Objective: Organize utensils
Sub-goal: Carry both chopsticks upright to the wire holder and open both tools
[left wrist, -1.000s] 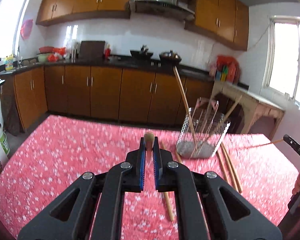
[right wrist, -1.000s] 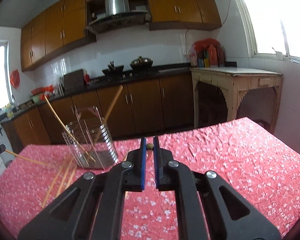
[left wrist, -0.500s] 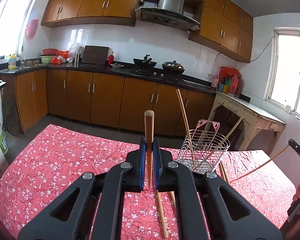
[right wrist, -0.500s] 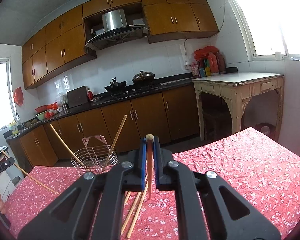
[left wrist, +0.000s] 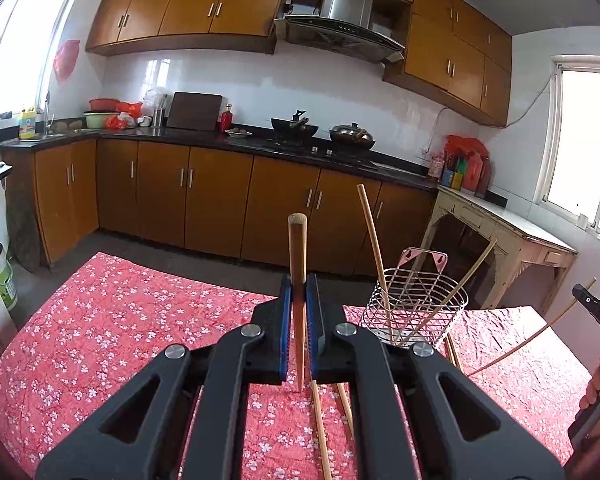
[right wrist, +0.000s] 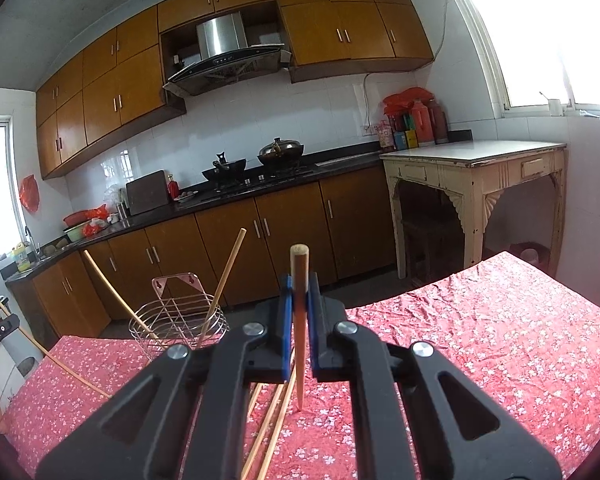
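My left gripper [left wrist: 298, 294] is shut on a wooden chopstick [left wrist: 297, 248] that stands nearly upright between its blue pads, tip hanging above the red floral tablecloth [left wrist: 100, 340]. My right gripper [right wrist: 299, 294] is likewise shut on a second chopstick [right wrist: 299, 272]. The wire utensil basket [left wrist: 414, 308] stands at the table's far edge, ahead and right of the left gripper, with two chopsticks [left wrist: 374, 248] leaning in it. In the right wrist view the basket [right wrist: 180, 320] sits ahead and to the left. Loose chopsticks [left wrist: 320, 428] lie on the cloth below both grippers.
The far table edge [left wrist: 220, 284] drops to the kitchen floor, with brown cabinets [left wrist: 220, 200] beyond. A cream side table [right wrist: 476, 164] stands to the right. A hand [left wrist: 598, 384] on the other gripper's body shows at the left wrist view's right edge.
Both grippers have risen and tipped upward, so the view lifted from the table toward the kitchen. The held chopsticks now show as long upright sticks instead of short ends. The jaws stayed shut.
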`<state>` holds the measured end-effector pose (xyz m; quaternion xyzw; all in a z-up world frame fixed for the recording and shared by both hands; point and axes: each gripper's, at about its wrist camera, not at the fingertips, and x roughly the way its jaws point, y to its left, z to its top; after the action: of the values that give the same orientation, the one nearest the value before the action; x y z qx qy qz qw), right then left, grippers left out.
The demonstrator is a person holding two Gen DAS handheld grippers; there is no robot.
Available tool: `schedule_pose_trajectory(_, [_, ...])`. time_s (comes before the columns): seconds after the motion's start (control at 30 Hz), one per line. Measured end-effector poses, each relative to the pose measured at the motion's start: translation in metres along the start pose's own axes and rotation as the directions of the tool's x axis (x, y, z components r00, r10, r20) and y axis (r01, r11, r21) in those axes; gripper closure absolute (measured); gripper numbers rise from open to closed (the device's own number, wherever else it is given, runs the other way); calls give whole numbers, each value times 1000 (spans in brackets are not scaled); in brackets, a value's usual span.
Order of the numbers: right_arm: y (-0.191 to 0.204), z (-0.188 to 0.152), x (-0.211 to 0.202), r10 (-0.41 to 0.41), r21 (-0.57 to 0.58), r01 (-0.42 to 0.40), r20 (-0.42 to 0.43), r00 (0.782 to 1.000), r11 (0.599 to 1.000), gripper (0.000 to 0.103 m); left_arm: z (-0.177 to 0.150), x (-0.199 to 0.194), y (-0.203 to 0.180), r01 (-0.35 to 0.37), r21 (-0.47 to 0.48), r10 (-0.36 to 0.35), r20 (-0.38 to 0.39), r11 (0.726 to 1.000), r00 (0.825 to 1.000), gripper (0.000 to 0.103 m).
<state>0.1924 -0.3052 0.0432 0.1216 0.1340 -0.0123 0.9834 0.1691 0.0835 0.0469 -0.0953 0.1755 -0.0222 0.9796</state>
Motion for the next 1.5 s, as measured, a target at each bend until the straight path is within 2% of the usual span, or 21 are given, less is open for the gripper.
schedule_pose_trajectory(0.23, [0, 8, -10, 8, -1, -8, 20, 1000, 1000, 95, 2, 4, 1, -18, -21, 18, -9, 1000, 1000, 96])
schedule_pose_trajectory(0.47, [-5, 40, -37, 106, 70, -109, 53, 993, 992, 95, 21, -14, 2, 16, -59, -14, 34, 998, 999, 96])
schedule_pose_trajectory(0.7, [4, 81, -47, 192, 126, -209, 136, 972, 970, 95, 60, -30, -15, 94, -116, -77, 145, 989, 986, 96])
schedule_pose_trajectory(0.87, [30, 98, -38, 219, 90, -240, 194, 956, 967, 95, 85, -29, -31, 135, -147, -96, 241, 980, 966, 96])
schedule_pose_trajectory(0.97, [43, 101, -22, 230, 71, -248, 193, 954, 966, 95, 91, -21, -40, 148, -154, -104, 262, 977, 959, 96])
schedule_pose_trajectory(1.23, [62, 88, 20, 242, 46, -249, 119, 963, 968, 95, 77, 24, -52, 150, -157, -119, 190, 976, 975, 96])
schedule_pose_trajectory(1.5, [67, 68, 60, 245, 67, -243, -11, 970, 968, 95, 63, 51, -49, 119, -159, -104, 100, 980, 990, 96])
